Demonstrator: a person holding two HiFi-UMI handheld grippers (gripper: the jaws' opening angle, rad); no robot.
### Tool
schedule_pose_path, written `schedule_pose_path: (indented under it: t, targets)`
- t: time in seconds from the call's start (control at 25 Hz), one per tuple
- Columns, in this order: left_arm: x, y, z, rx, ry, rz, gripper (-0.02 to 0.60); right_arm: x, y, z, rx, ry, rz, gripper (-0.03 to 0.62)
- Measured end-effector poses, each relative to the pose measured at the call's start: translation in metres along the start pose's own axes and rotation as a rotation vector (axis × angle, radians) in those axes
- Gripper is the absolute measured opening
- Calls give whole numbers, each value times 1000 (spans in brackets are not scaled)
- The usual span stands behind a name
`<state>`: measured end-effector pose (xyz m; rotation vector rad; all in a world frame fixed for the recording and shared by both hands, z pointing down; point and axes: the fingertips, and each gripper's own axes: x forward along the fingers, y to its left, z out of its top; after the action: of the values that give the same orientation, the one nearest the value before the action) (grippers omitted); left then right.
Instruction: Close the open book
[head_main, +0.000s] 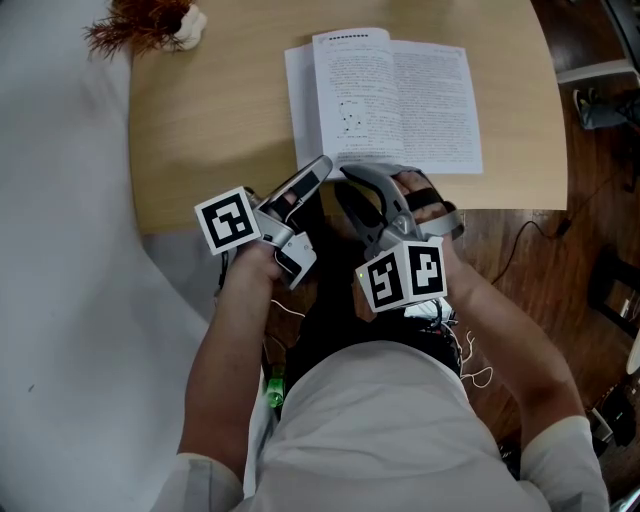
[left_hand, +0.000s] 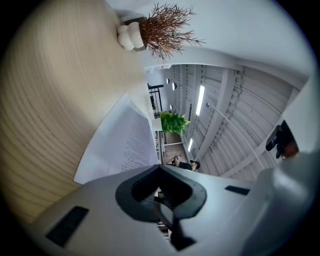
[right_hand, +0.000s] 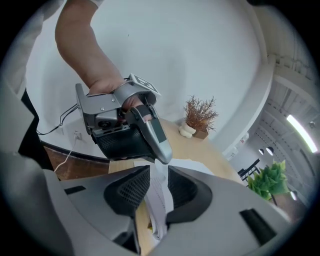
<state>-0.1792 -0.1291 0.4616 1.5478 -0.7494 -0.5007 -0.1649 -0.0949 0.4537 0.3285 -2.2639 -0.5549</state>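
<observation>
An open book (head_main: 400, 95) lies flat on the wooden table (head_main: 220, 120), with its near edge close to the table's front edge. My right gripper (head_main: 350, 175) is at the book's near left corner. In the right gripper view a bundle of white pages (right_hand: 159, 200) stands between its jaws, and the right gripper (right_hand: 159, 175) is shut on them. Just left of it, my left gripper (head_main: 322, 165) points at the same corner with its jaws together and nothing in them. From the left gripper view a lifted page (left_hand: 125, 145) shows just beyond the left gripper (left_hand: 160, 170).
A dried brown plant in a small white holder (head_main: 150, 25) stands at the table's far left corner. Bare wood lies left of the book. The table's front edge is right under both grippers, with dark floor and cables (head_main: 540, 230) to the right.
</observation>
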Motion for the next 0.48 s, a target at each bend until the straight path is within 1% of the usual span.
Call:
schedule_pose_path:
  t: [0.2,0.32,0.36,0.48]
  targets:
    - [9,-19,-2,15,-1,-25,-3,-5,-12,-4,-56,36,-123,91]
    - [17,-33,-5,31,7,-34,-3,-12,-20,-6,-46,40,-185,87]
    - [20,-37,-7,42,12,-32,-3,-15,-24,-7,-41,41,-205,63]
    - [27,-46,-12,94,28,-9,-3,-26,-32,-11,-22,44,-245,45]
